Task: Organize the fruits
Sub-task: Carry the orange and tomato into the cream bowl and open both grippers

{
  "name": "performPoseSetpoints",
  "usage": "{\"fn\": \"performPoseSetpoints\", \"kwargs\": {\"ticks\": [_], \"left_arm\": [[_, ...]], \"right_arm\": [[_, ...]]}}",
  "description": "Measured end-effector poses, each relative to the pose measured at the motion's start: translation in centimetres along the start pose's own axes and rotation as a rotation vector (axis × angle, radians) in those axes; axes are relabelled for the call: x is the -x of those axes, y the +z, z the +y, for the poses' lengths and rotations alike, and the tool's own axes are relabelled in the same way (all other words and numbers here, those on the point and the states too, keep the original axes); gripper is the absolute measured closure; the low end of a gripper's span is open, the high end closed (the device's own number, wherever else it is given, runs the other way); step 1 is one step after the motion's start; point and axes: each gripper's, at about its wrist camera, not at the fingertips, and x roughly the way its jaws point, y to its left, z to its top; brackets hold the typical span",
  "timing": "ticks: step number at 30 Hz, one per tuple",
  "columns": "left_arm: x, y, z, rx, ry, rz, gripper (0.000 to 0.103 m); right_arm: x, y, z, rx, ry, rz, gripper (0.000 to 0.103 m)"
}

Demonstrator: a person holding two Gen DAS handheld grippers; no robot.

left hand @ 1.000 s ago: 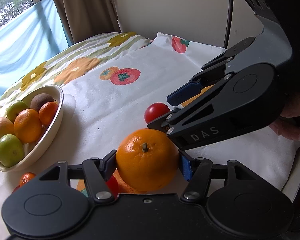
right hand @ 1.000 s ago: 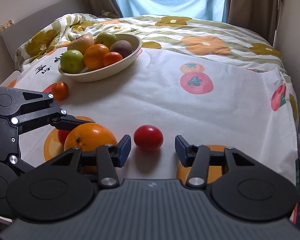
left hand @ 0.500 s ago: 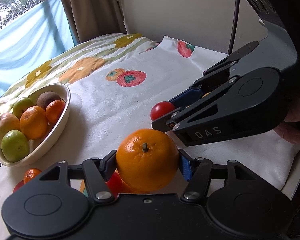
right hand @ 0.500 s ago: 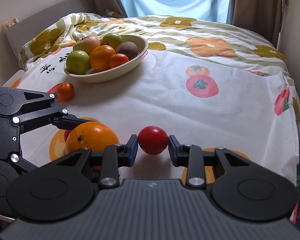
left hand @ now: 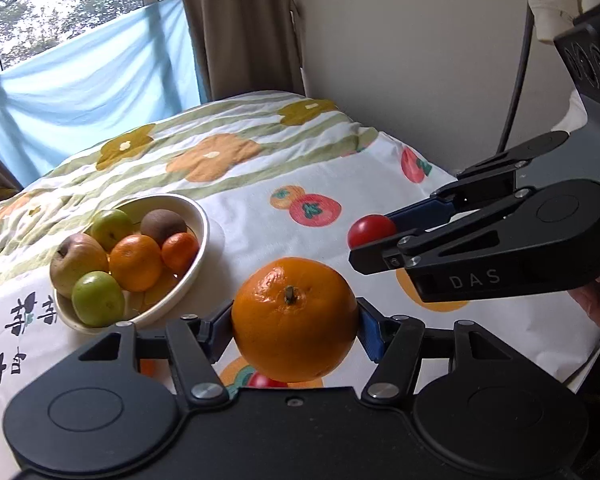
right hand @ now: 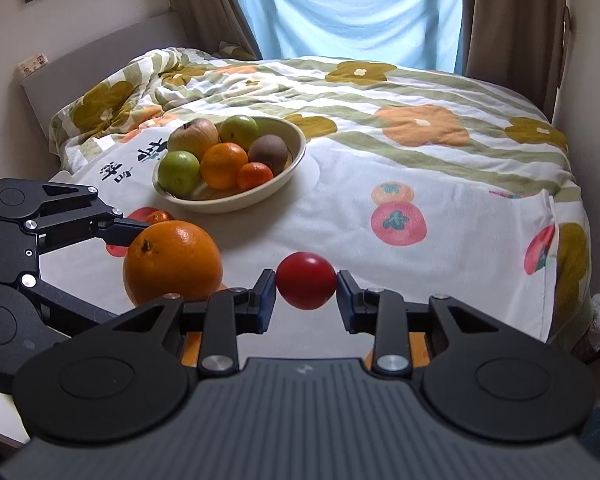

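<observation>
left hand-held gripper (left hand: 294, 330) clamped a large orange (left hand: 294, 319) across its widest girth, stem end facing the camera; right hand-held gripper (right hand: 306, 294) was closed on a small red tomato (right hand: 306, 280) at its sides. both fruits hung clear of the bed (right hand: 440, 184), above its near edge. the orange looked firm, heavy and dimpled, so likely secure in a mid-body hold; the tomato's glossy, taut skin suggested a slippery, easily bruised fruit best held lightly. the cream bowl (right hand: 288, 178), toward the bed's left side, held an apple, two green fruits, two oranges and a kiwi. a small mandarin (right hand: 160, 216) lay on the bed just before the bowl.
</observation>
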Motion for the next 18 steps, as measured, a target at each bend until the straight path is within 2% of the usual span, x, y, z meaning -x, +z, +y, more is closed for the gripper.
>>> {"fn": "performPoseSetpoints", "kwargs": {"ticks": [7,12,18], "left_arm": [[2.5,2.0,2.5,0.099,0.062,-0.039,0.037],[3.0,3.1,4.8,0.114,0.104,-0.052,0.037],[2.1,3.9,7.7,0.109,0.119,-0.055,0.037]], "right_arm": [[1.6,3.1,0.7,0.037,0.017,-0.030,0.056],[1.5,5.2,1.4,0.061,0.025,-0.049,0.056],[-0.2,7.1,2.0,0.061,0.025,-0.049,0.055]]}}
